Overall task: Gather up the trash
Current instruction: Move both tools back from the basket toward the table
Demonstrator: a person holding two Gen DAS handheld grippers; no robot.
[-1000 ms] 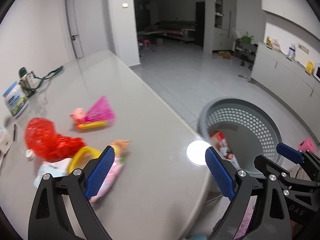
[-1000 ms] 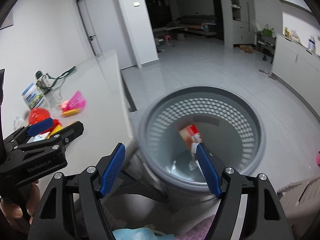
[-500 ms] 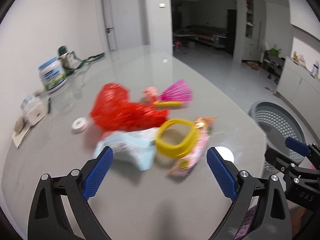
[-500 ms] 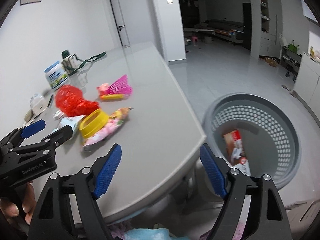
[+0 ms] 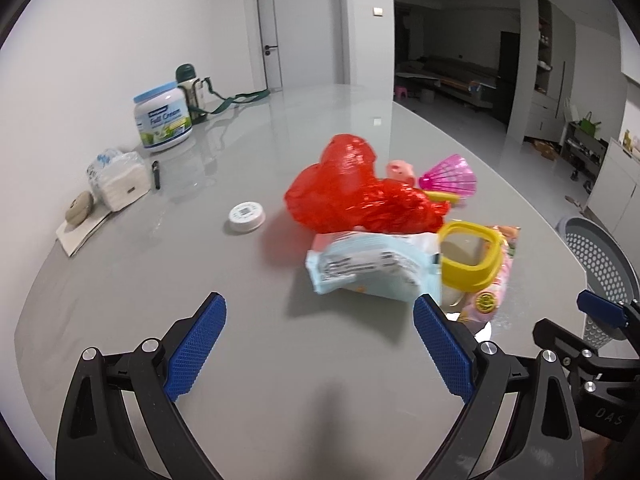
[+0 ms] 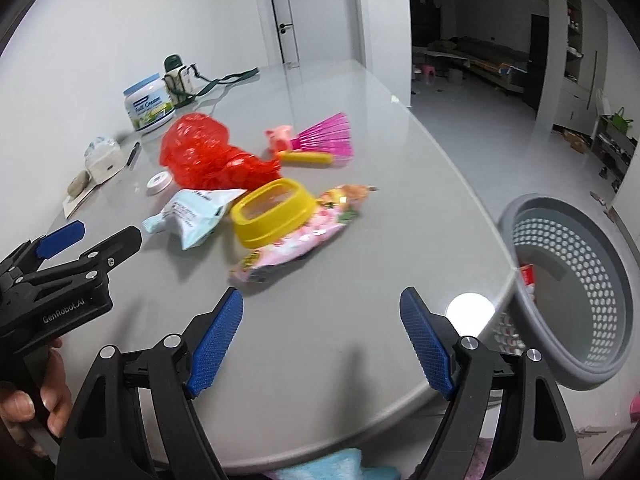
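Trash lies on the grey table (image 5: 280, 360): a crumpled red plastic bag (image 5: 356, 196) (image 6: 208, 156), a light blue wrapper (image 5: 368, 268) (image 6: 192, 212), a yellow ring-shaped container (image 5: 472, 256) (image 6: 272, 212) on a pink snack packet (image 6: 304, 236), and a pink toy fan (image 5: 448, 176) (image 6: 320, 144). A grey perforated bin (image 6: 576, 300) (image 5: 600, 248) stands on the floor at the table's right end, with trash inside. My left gripper (image 5: 316, 344) is open and empty, just short of the blue wrapper. My right gripper (image 6: 320, 340) is open and empty, before the pink packet.
A white round lid (image 5: 246, 216), a tissue pack (image 5: 120, 178), a pen (image 5: 157, 174), a milk powder tub (image 5: 162, 120) and a flask with a green strap (image 5: 192, 88) stand at the back left by the wall. The table edge curves off to the right.
Both grippers have swung left from over the bin to face the trash pile on the table. Both stay open and empty.
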